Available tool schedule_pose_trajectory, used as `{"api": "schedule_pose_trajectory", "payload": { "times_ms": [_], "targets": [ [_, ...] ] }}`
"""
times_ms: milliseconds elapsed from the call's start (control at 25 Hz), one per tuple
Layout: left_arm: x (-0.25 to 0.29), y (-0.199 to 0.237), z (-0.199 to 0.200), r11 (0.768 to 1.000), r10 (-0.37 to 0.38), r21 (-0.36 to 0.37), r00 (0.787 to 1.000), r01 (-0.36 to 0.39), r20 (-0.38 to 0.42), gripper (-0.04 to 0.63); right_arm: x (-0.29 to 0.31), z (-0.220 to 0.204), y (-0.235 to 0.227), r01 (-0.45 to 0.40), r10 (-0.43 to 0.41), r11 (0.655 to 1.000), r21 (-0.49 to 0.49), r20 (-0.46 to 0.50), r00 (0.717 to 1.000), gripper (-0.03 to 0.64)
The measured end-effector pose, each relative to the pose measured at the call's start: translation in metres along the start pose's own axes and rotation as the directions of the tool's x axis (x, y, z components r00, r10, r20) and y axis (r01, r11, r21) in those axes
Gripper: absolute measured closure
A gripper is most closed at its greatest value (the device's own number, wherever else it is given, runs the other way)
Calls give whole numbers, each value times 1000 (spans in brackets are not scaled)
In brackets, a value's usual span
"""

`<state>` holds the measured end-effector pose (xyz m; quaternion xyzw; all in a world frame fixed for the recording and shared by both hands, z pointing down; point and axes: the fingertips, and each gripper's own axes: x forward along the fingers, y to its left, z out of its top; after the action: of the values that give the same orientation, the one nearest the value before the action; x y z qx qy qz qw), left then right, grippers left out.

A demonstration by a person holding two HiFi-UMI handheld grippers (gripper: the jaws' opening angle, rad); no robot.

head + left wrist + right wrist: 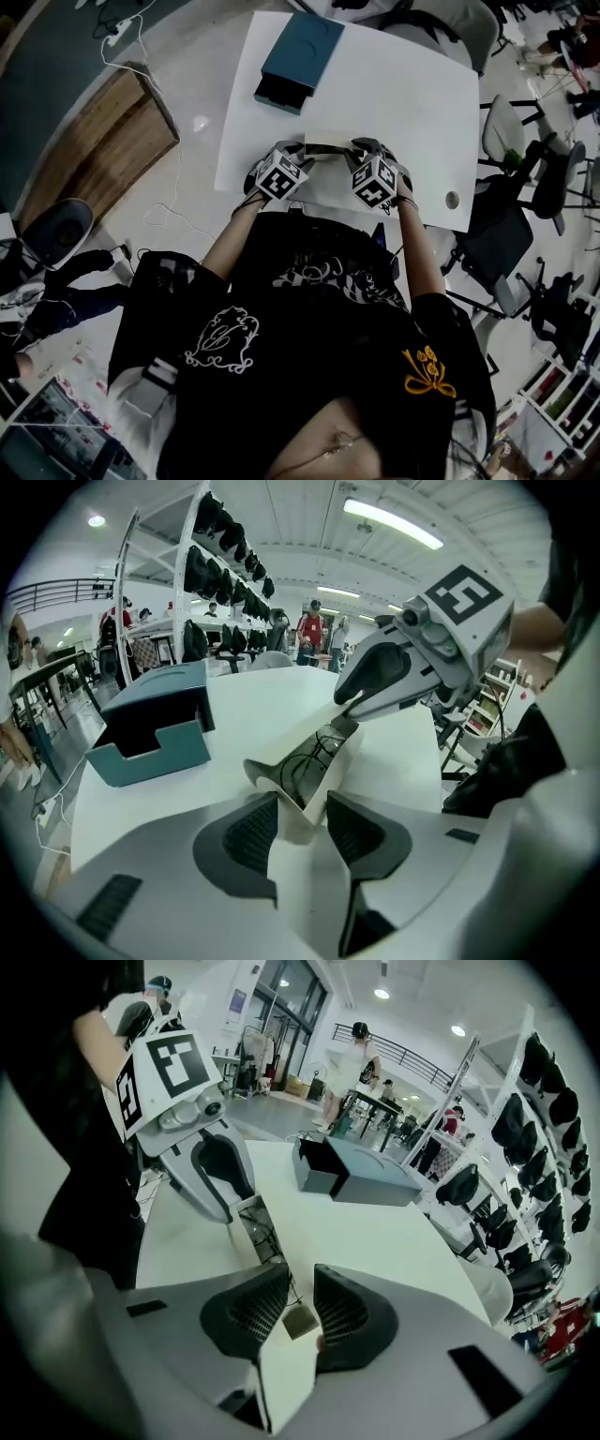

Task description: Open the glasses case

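Note:
The white folding glasses case (330, 150) lies at the near edge of the white table (403, 94). It gapes partly open, and dark glasses (311, 759) show inside. My left gripper (302, 803) is open, its jaws standing wide around one white end of the case (298, 822). My right gripper (302, 1288) holds the opposite end, its jaws narrow and shut on the case's flap (281, 1372), beside a small tan patch (300, 1321). In the left gripper view the right gripper (345, 705) pinches the raised flap. The left gripper (225, 1208) stands at the case's far end.
A teal box (300, 58) with an open dark front sits at the table's far side. A round hole (453, 199) marks the table's right corner. Office chairs (511, 234) crowd the right; a wooden panel (94, 141) and a white cable lie on the floor at left.

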<state>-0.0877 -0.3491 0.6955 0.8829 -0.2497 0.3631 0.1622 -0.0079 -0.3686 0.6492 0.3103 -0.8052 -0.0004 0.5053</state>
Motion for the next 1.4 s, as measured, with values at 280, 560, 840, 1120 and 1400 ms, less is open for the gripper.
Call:
{"api": "schedule_pose_trajectory", "payload": {
  "times_ms": [280, 560, 840, 1120, 1400],
  "targets": [
    [0, -2, -3, 1000, -13, -13, 1000, 13, -5, 430, 16, 12, -32, 46, -46, 994, 103, -2, 999, 526],
    [1, 2, -2, 1000, -11, -12, 1000, 11, -8, 430, 39, 18, -58, 90, -84, 980, 177, -38, 996, 503],
    [-1, 3, -1, 999, -13, -38, 1000, 13, -10, 430, 38, 20, -63, 118, -110, 970, 214, -49, 993, 492],
    [-9, 8, 4, 997, 12, -74, 1000, -12, -8, 430, 13, 18, -47, 64, -72, 950, 306, 15, 997, 440],
    [-35, -1, 25, 991, 74, -120, 994, -65, 79, 430, -33, 14, -33, 51, -118, 906, 420, 136, 984, 442]
  ]
}}
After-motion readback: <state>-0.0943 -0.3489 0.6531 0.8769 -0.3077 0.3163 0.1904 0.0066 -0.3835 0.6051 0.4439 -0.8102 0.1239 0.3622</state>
